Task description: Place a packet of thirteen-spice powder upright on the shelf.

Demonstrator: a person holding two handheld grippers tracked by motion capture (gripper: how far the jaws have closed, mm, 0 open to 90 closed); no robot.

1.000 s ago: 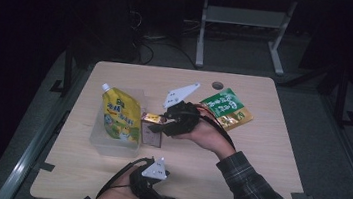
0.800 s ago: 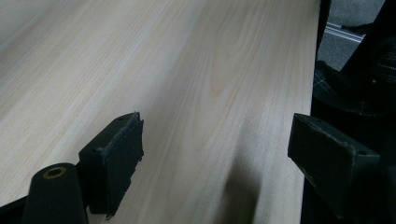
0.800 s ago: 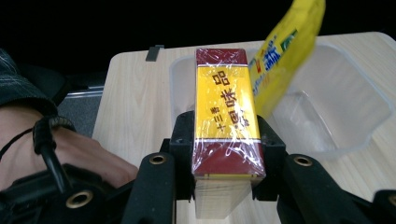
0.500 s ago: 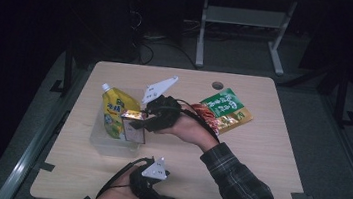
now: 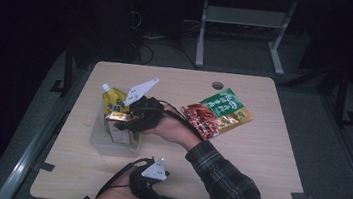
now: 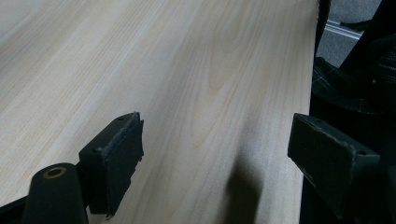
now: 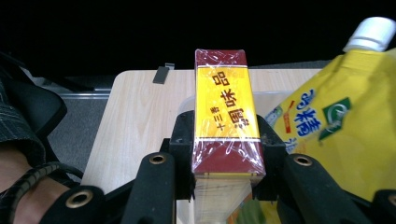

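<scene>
Over the clear tub at nine o'clock on the table, the right gripper pinches a wrapped red-and-yellow box whose slick film could slip against the yellow spouted pouch, while the left gripper idles, fingers spread.

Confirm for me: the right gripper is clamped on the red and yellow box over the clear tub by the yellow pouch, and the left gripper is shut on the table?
Not quite. The left gripper is open: the left gripper view shows its jaws wide apart over bare table. The rest holds: the right gripper clamps the red and yellow box over the clear tub, beside the yellow pouch.
</scene>
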